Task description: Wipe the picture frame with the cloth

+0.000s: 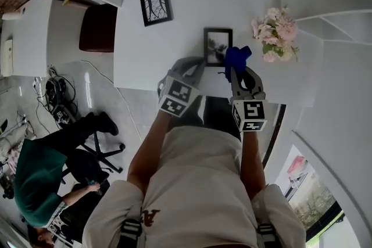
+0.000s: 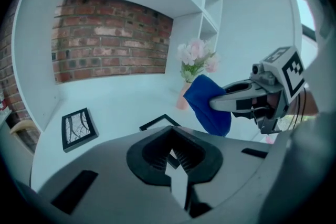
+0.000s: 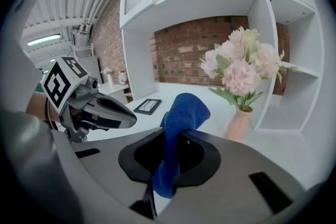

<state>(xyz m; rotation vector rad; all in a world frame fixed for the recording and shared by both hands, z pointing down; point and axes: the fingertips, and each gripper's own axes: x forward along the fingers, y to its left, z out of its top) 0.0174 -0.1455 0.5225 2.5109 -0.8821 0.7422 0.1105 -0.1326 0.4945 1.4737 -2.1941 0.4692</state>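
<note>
A small black picture frame (image 1: 217, 46) sits near the front of the white table (image 1: 174, 55). My left gripper (image 1: 198, 67) is at its near left corner. In the left gripper view the jaws (image 2: 172, 157) are closed down on that corner, and the frame's edge (image 2: 157, 122) shows just beyond them. My right gripper (image 1: 235, 69) is shut on a blue cloth (image 1: 237, 57), which bunches up beside the frame's right edge. The cloth (image 3: 181, 113) rises out of the jaws (image 3: 169, 165) in the right gripper view, and hangs from the right gripper (image 2: 233, 98) in the left one.
A second black frame (image 1: 156, 6) lies at the table's back left. A pink vase of flowers (image 1: 276, 32) stands to the right of the cloth. White shelves (image 1: 343, 26) rise on the right. A brown chair (image 1: 97, 28) and a seated person (image 1: 40, 183) are to the left.
</note>
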